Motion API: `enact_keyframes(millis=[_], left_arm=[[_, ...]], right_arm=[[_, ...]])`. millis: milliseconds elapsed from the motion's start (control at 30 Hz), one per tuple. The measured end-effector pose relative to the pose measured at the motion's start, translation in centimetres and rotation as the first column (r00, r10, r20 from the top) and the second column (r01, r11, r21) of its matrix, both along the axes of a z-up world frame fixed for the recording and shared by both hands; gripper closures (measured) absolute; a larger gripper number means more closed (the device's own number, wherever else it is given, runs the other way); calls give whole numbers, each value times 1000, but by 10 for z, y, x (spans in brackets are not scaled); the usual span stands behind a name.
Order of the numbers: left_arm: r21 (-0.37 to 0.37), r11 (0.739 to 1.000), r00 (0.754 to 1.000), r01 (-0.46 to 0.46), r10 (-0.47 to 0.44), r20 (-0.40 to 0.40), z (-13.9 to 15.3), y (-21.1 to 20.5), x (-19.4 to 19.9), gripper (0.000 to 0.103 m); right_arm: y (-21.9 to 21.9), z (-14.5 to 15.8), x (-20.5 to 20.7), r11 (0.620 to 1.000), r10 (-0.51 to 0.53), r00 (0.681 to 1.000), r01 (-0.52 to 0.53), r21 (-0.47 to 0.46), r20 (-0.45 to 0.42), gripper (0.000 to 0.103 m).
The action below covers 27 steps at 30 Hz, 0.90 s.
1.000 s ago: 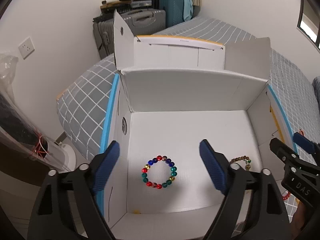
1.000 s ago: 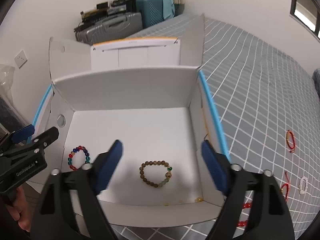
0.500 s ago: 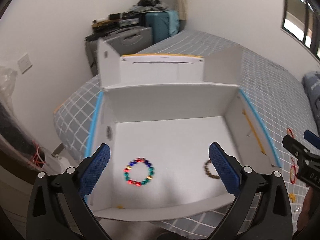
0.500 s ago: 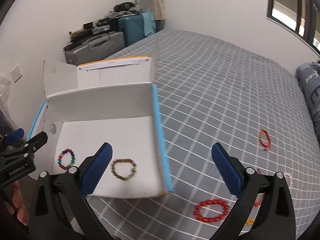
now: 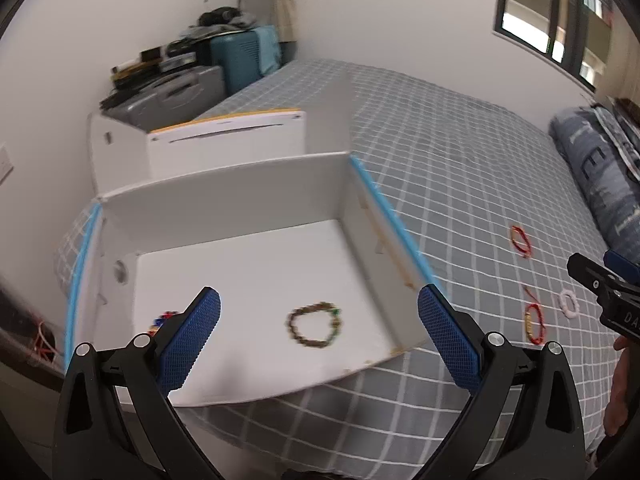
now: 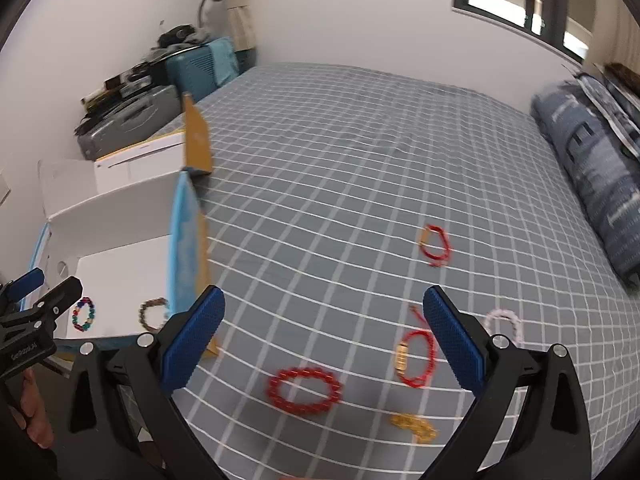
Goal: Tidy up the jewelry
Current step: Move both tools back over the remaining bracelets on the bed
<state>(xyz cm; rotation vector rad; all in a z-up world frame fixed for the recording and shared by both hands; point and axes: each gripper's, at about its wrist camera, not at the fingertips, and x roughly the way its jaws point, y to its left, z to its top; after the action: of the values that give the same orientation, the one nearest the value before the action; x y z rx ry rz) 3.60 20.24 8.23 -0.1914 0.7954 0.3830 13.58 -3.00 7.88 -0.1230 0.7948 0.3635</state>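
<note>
The left tool [image 5: 318, 330] is spread wide and holds nothing; between and just beyond its blue pads lies the brown bead bracelet [image 5: 314, 325], resting on the floor of the white box [image 5: 224, 184]. A multicolored bead bracelet [image 5: 160, 319] lies in the same box, mostly hidden behind the left pad [image 5: 188, 342] of that tool. The right tool [image 6: 322, 336] is also spread wide and empty, positioned over the grey checked bed [image 6: 360, 160]. Ahead of it, between the pads and slightly toward the viewer, lies the red bead bracelet [image 6: 304, 390]. Near the inner face of its right pad lies a red cord bracelet with a gold charm [image 6: 414, 356]; a small gold item [image 6: 414, 427] lies below that, its form blurred. A pale bead bracelet [image 6: 505, 322] lies just outside the right pad, and a second red cord bracelet [image 6: 435, 245] lies well beyond the tool. The right wrist view alone shows the red bead bracelet and the gold item, and shows the multicolored bracelet whole. The left wrist view alone shows the brown bracelet unobstructed; in the right wrist view the box wall partly covers it.
</note>
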Motion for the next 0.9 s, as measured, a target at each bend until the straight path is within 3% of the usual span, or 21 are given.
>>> enact_keyframes(millis=[367, 900], left_arm=[[12, 985, 985, 172, -172, -7, -9, -81, 30, 6], [-16, 953, 948, 301, -302, -101, -68, -165, 86, 6]], right_arm=[[-81, -19, 20, 994, -113, 993, 112, -17, -23, 8], [-172, -74, 62, 971, -237, 966, 235, -37, -106, 8]])
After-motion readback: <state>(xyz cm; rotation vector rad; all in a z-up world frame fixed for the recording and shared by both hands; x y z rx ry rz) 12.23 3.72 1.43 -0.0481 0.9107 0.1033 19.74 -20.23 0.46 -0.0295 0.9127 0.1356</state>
